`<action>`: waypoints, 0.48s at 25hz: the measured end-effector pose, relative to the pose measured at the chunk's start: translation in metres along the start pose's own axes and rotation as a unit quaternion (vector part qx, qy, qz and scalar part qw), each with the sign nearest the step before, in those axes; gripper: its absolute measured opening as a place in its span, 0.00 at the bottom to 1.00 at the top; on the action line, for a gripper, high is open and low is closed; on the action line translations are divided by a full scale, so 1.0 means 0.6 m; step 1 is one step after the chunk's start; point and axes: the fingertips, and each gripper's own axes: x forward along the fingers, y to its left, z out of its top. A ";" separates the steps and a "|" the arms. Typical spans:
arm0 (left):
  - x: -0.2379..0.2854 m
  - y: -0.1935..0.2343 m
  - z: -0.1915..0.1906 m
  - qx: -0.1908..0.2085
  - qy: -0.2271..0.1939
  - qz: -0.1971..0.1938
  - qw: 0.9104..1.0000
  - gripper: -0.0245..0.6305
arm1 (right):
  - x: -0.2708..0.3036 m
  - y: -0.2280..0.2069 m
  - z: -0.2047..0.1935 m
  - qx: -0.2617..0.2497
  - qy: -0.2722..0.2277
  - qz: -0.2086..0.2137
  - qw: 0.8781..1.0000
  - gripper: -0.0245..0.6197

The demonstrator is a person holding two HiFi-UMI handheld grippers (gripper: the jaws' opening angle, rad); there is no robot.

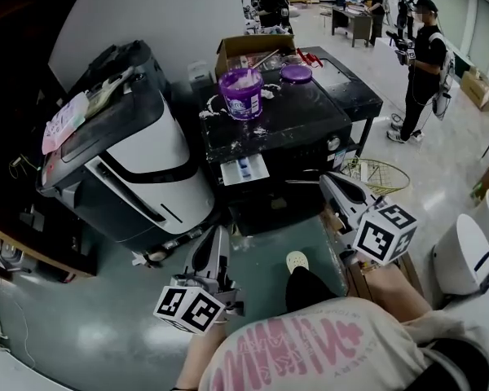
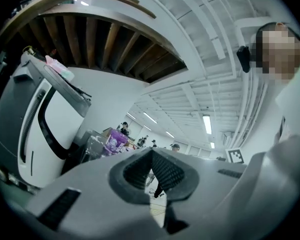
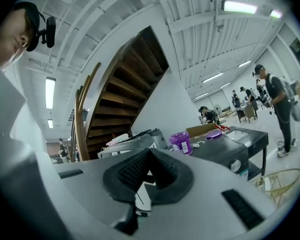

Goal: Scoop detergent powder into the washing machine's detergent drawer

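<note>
A person is standing over a black washing machine, holding a pair of tongs in each hand low and close to the body. The left tongs are pointing forward at the floor in front of the machine, and their own view is showing the two ribbed pads pressing together at the tips with nothing between them. The right tongs are hovering just to the right of the machine's front, also closed tight and empty. A purple detergent tub is sitting open on the machine's top, with white powder lying spilled around it, and a purple lid is lying near it to the right. The white detergent drawer is sticking out, open, from the machine's front, below the tub and between the two tongs. A cardboard box is standing behind the tub.
</note>
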 end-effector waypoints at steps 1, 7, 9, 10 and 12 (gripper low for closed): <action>0.005 0.005 -0.002 -0.005 0.003 -0.003 1.000 0.04 | 0.011 -0.003 -0.005 0.000 0.005 -0.001 1.000 0.04; 0.052 0.027 0.014 0.008 -0.001 -0.010 1.000 0.04 | 0.080 -0.033 -0.002 0.003 0.006 0.016 1.000 0.04; 0.078 0.037 0.024 0.012 -0.008 -0.010 1.000 0.04 | 0.110 -0.042 0.002 -0.002 0.006 0.034 0.999 0.04; 0.094 0.043 0.028 0.016 -0.009 -0.007 1.000 0.04 | 0.127 -0.048 0.006 -0.005 0.008 0.041 0.999 0.04; 0.128 0.057 0.037 0.026 -0.011 0.002 1.000 0.04 | 0.165 -0.063 0.020 -0.014 0.007 0.055 0.998 0.04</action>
